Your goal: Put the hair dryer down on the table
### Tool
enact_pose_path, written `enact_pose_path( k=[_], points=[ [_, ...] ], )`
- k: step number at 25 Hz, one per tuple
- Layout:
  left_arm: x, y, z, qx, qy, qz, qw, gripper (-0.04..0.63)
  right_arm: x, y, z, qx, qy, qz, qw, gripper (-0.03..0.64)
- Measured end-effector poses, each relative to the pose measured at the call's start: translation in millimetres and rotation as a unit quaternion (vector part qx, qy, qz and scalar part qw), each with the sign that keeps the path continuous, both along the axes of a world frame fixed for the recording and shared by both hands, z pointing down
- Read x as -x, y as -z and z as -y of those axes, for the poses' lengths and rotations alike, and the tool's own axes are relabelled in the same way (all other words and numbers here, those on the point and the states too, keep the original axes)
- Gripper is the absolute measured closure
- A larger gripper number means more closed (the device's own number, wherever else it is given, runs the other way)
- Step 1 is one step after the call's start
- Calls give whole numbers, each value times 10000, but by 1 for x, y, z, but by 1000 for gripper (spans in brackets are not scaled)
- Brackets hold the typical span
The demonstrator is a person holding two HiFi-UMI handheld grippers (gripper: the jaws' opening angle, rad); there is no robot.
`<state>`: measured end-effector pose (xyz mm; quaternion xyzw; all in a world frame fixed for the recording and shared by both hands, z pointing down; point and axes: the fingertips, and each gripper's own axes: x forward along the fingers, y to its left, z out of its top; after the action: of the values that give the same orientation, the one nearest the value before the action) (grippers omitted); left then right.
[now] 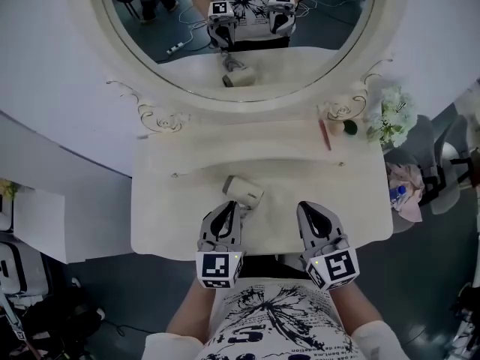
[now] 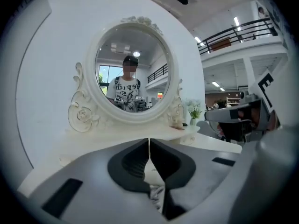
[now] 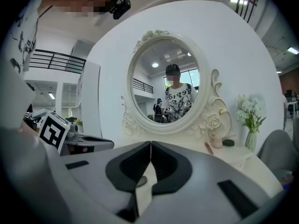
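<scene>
While the grey two-jaw left gripper (image 1: 233,207) hovers over the cream wooden dressing table (image 1: 161,216) with its jaws pressed together on nothing, the small white hair dryer (image 1: 244,190) lies on the tabletop just beyond its tips. Further right, the matching right gripper (image 1: 304,208) is likewise closed and empty.

Legible text, brands, numbers, signs: none.
- Left marker cube (image 1: 218,269), right marker cube (image 1: 335,268): black-and-white square code patterns, no letters or digits.
- Shirt (image 1: 279,322): black printed graphic, lettering too distorted to read.
- Oval mirror (image 1: 150,21): reflected cubes and shirt, nothing readable.
</scene>
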<state>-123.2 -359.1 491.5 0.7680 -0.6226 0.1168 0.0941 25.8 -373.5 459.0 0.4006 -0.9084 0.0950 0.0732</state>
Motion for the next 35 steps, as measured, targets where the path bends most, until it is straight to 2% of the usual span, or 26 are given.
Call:
enact_pose_path(
  k=[7,12,26,35],
  points=[
    [-1,57,-10,-536,-67,39,9985,574,-4,29,-11,-339,-38,126,9993,598],
    [-8,80,-17,-749,-251,-4,9969,574,-8,38,-16,-469,-46,78,9989,598],
    [0,82,-26,-721,-171,54,9972,574,1,40,-18,-506,56,42,9987,598],
    [-3,76,-23,-668,-172,-107,9976,574,3,34,-16,-472,150,-12,9988,598]
  ],
)
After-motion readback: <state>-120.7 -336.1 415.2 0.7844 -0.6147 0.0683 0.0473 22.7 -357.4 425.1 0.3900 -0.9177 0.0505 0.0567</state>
